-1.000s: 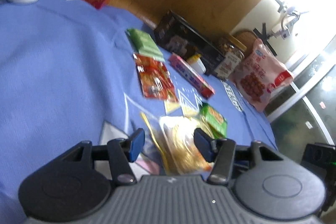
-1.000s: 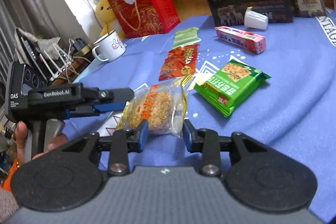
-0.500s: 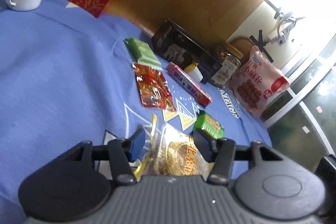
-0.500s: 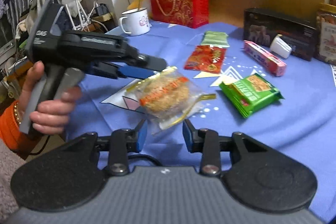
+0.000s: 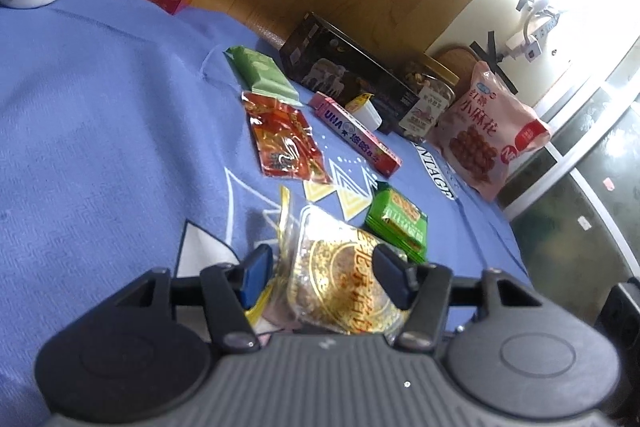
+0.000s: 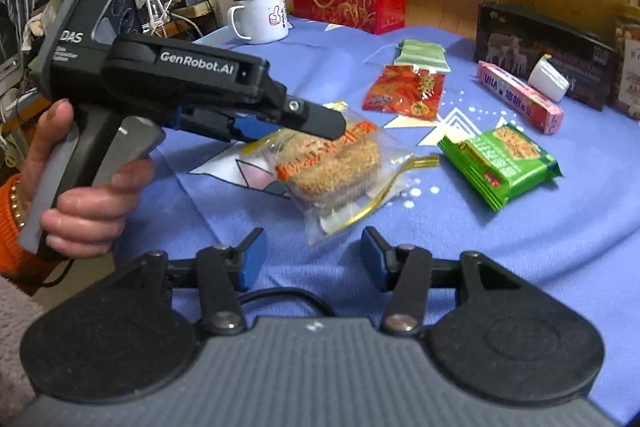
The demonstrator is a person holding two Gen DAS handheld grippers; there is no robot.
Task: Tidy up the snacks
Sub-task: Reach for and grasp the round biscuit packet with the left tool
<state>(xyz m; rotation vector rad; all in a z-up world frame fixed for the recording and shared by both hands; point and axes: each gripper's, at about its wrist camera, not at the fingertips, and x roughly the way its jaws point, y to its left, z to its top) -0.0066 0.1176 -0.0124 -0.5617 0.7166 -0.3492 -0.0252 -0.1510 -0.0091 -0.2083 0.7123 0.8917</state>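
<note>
Left hand-held gripper [image 6: 304, 125] grasps the clear-wrapped pastry [image 6: 332, 163], raised above the blue surface [image 6: 520, 235] near its front-left edge. Right hand-held gripper [image 6: 312, 257] released, jaws just opened, nothing between them; the pastry's wrapper corner lies just ahead. Green cracker pack [image 6: 500, 163] sits right of the pastry.

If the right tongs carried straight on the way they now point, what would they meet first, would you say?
Most likely the clear-wrapped pastry, which lies just ahead of the right tongs, its wrapper edge nearest. The left tongs sit around the same packet, so they might collide too; depth is hard to judge.
</note>
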